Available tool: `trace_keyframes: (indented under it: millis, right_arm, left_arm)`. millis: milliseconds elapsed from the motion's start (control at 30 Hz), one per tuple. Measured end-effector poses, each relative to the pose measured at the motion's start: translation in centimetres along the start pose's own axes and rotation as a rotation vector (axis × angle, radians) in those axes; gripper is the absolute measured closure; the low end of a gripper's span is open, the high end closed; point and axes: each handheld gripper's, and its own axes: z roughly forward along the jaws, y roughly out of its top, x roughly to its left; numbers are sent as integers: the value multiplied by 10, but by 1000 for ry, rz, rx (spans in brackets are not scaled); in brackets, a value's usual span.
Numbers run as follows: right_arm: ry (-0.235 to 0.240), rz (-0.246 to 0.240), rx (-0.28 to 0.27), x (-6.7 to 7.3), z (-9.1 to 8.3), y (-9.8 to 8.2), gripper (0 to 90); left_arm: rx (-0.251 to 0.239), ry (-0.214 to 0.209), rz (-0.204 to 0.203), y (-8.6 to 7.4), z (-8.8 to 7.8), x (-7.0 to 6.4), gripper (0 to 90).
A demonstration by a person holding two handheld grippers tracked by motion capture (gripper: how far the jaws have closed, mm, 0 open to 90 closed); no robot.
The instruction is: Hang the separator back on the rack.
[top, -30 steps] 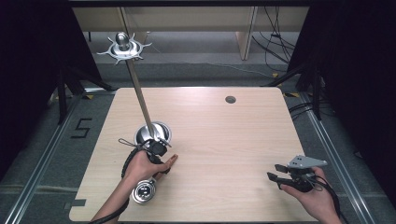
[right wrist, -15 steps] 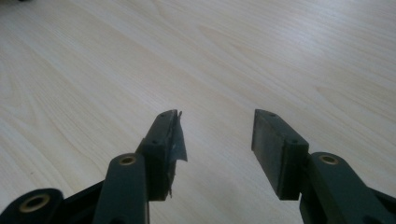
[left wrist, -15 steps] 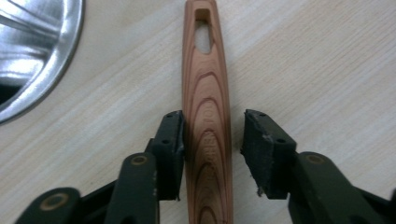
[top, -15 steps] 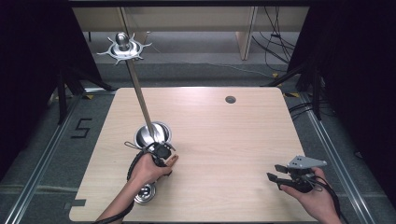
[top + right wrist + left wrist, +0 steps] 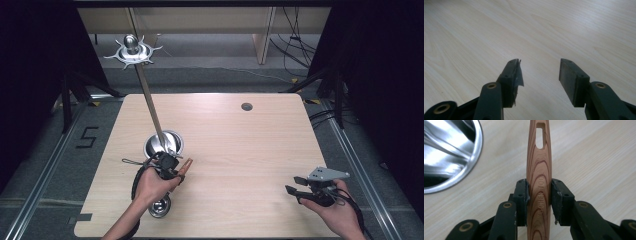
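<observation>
Here, nearest of all, the left gripper has its fingers clenched on a wooden handle, one pad on each flat side, at about the handle's middle. The handle's long axis runs straight out between the fingers and away from them, level with the surface, and its tapered end with the slotted hanging hole points forward, well beyond the fingertips. In the high view that tip pokes out past the left hand; what tool sits on the other end I cannot tell, as it is hidden behind the fingers.

Just off to one side of the fingers, and a little farther out, sits a steel bowl, near the handle but not touching it. A second shiny metal piece lies under the left forearm.

The step in hand looks like carrying the gripped utensil; the next move probably calls for swinging it toward the bowl while keeping the grip firm so the smooth wood does not slide.

Farther off, the right gripper rests with its fingers released and spread over bare surface, grasping nothing.
</observation>
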Motion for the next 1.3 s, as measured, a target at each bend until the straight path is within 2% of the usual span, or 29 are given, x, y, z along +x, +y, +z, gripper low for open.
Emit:
trace_keyframes:
  millis: [100,133,167,267,300,333,367,400,433,467,500,533,600,633,667,700,733,767,867,900,933,1100,1167,1200,1300]
  right_arm:
    - [0,1,-2,0,0,0,514]
    - [0,1,-2,0,0,0,514]
    - [-3,-3,1,0,0,0,513]
    - [0,-1,-1,0,0,0,513]
    - [0,-1,-1,0,0,0,513]
    - [-3,-16,-6,0,0,0,513]
    - [-2,-15,-5,0,0,0,513]
    - [0,-8,0,0,0,0,513]
    - [2,-3,6,0,0,1,513]
    - [4,0,5,0,0,1,513]
    - [5,1,4,1,0,1,513]
    - [11,19,0,2,0,1,513]
    - [-2,4,6,2,-1,1,513]
    - [-12,-13,3,0,-1,1,513]
    - [-12,-13,3,0,-1,1,513]
    - [10,-2,-7,1,0,1,513]
    - [5,25,-2,3,-1,1,512]
    - [6,17,-5,2,-1,1,513]
    - [-3,17,-6,2,-2,1,513]
    - [-3,1,-12,0,-2,1,513]
    - [-1,16,-10,2,-2,1,513]
    - [-10,-19,-18,1,-2,2,513]
    - [-8,-19,-19,1,-2,2,513]
    - [1,7,-13,3,-2,2,512]
    - [-1,7,-15,3,-2,2,512]
  left_arm:
    - [-65,1,12,-6,-10,0,672]
    - [-97,6,-3,-8,-13,-1,672]
    - [-105,0,1,-10,-18,0,672]
    - [-202,7,-14,-16,-28,-1,672]
    - [-211,8,2,-18,-34,1,672]
    - [-249,12,-9,-20,-36,1,672]
    - [-263,19,-5,-22,-40,3,672]
    - [-299,16,-28,-23,-41,2,673]
    - [-295,24,-8,-25,-46,4,672]
    - [-333,34,-26,-27,-48,4,672]
    - [-327,41,-3,-28,-52,7,672]
    - [-385,42,-38,-28,-53,6,672]
    - [-416,57,-53,-28,-57,6,672]
    - [-446,61,-73,-28,-58,6,672]
    - [-473,70,-79,-28,-60,6,672]
    - [-488,113,-86,-28,-64,6,672]
    - [-504,122,-83,-28,-66,6,672]
    - [-533,123,-91,-27,-67,5,672]
    - [-585,152,-82,-27,-75,5,672]
    - [-608,164,-81,-27,-77,5,672]
    - [-623,168,-88,-27,-80,4,672]
    - [-702,203,-118,-28,-89,2,672]
    - [-714,220,-118,-28,-92,4,672]
    - [-723,224,-118,-29,-93,4,672]
    - [-735,236,-127,-29,-96,4,672]
